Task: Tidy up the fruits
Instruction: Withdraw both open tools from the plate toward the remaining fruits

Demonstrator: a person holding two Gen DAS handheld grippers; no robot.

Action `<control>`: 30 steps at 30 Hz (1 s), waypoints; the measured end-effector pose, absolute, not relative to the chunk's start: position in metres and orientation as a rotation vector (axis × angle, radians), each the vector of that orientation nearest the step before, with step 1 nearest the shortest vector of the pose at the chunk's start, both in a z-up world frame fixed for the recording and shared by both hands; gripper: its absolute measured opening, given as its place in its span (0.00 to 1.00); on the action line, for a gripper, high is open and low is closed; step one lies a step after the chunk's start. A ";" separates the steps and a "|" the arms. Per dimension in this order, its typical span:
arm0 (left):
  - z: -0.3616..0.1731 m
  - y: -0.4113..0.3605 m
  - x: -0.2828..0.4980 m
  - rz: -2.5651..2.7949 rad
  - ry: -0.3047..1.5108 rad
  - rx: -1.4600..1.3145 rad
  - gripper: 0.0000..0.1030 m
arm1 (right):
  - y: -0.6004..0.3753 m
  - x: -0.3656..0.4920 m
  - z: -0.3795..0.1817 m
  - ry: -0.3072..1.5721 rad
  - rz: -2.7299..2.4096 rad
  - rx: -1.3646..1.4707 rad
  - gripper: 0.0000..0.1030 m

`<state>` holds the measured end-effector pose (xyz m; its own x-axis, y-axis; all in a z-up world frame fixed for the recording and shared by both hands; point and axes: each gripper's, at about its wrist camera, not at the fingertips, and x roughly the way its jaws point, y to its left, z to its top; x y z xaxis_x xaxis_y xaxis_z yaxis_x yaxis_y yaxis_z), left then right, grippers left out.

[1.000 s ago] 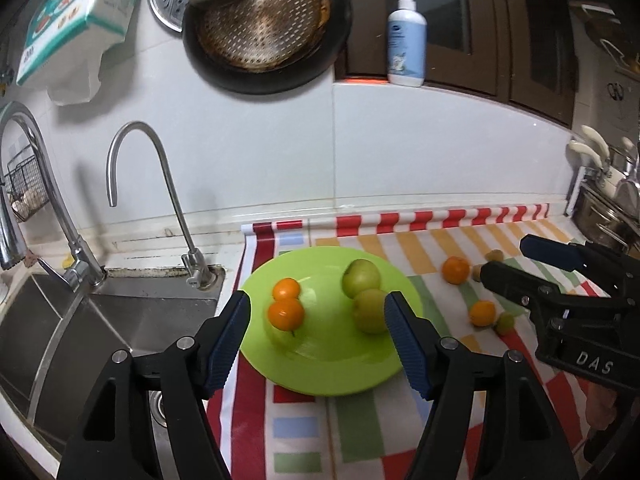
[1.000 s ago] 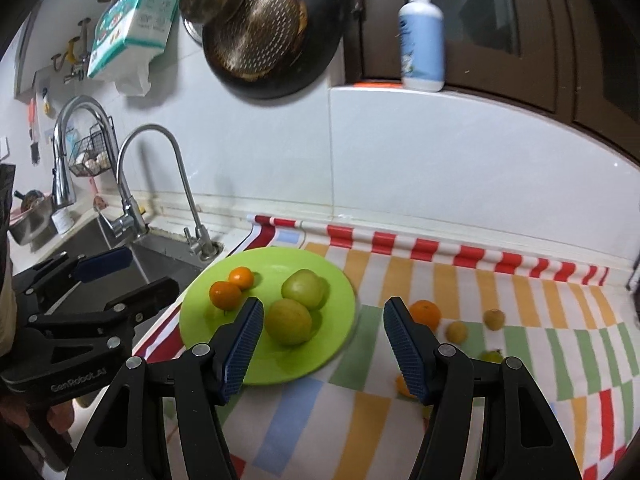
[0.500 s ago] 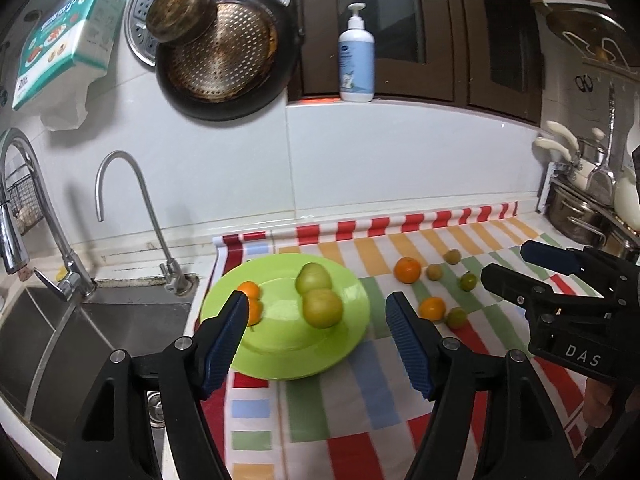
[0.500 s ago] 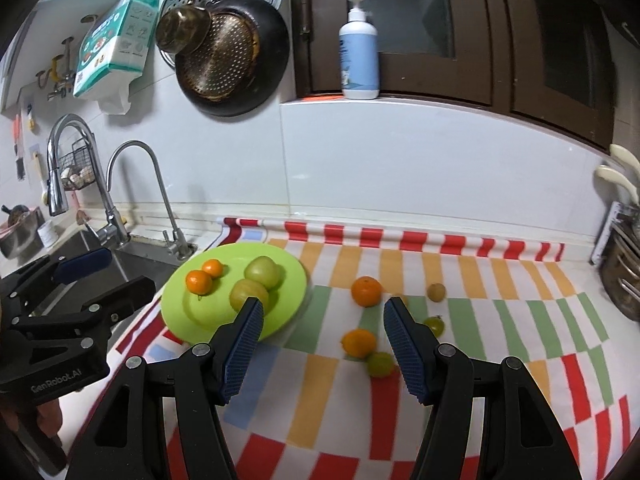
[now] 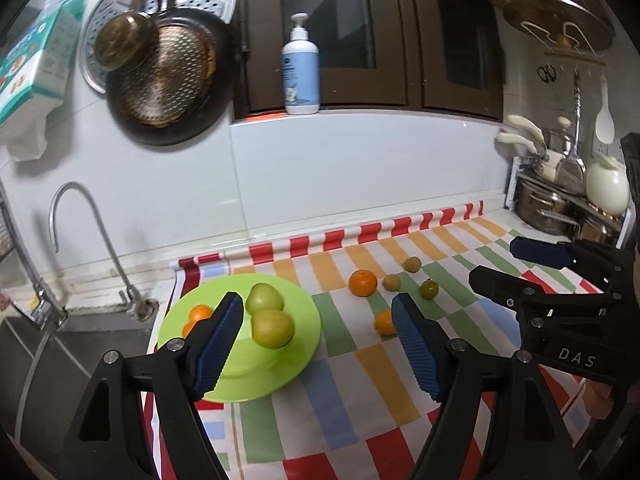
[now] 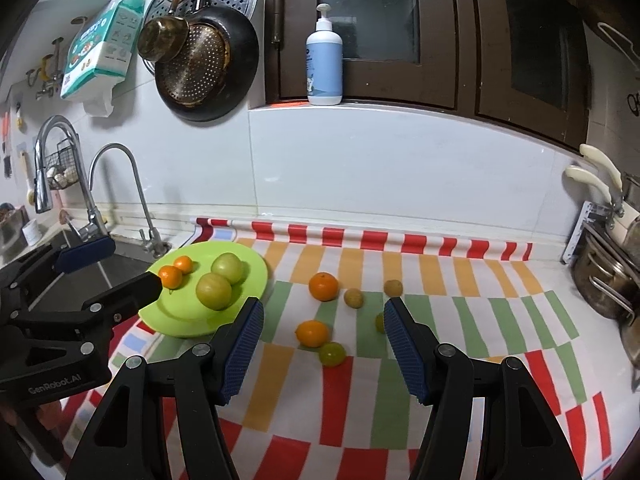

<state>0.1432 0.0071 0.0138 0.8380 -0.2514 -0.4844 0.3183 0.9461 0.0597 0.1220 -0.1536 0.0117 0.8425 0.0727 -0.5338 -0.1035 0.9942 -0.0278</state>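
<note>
A lime-green plate (image 5: 256,376) (image 6: 176,312) sits at the left end of a striped mat (image 5: 340,412) and holds two green apples (image 5: 274,328) (image 6: 214,291) and two small oranges (image 5: 200,313) (image 6: 170,276). Several loose fruits lie on the mat to its right: a large orange (image 5: 363,283) (image 6: 324,286), a smaller orange (image 6: 313,333) and small green and yellowish fruits (image 6: 332,354). My left gripper (image 5: 318,304) (image 6: 136,262) hovers before the plate, its jaws opening with nothing between them. My right gripper (image 6: 323,308) (image 5: 496,260) hangs open and empty above the loose fruits.
A sink (image 5: 48,352) with two faucets (image 5: 92,240) lies left of the plate. Pans (image 5: 160,76) hang on the wall, and a soap bottle (image 5: 301,76) stands on the ledge. Steel pots (image 5: 552,204) (image 6: 600,276) crowd the counter's right end.
Both grippers have drawn back from the plate, so it looks smaller and more of the mat and loose fruits show. The left jaws stand a little wider.
</note>
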 end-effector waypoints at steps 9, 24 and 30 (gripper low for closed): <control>-0.005 -0.011 0.162 -0.401 0.499 0.243 0.74 | -0.159 0.133 -0.012 0.610 0.070 -0.056 0.61; -0.064 -0.029 0.200 -0.559 0.623 0.368 0.67 | -0.165 0.170 -0.068 0.784 0.075 -0.065 0.60; -0.078 -0.034 0.217 -0.597 0.676 0.377 0.65 | -0.165 0.193 -0.089 0.847 0.107 -0.064 0.54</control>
<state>0.2169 -0.0344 -0.0777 0.6245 -0.3889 -0.6774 0.6243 0.7697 0.1336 0.1926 -0.1654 -0.0890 0.6575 0.0690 -0.7503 -0.1198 0.9927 -0.0137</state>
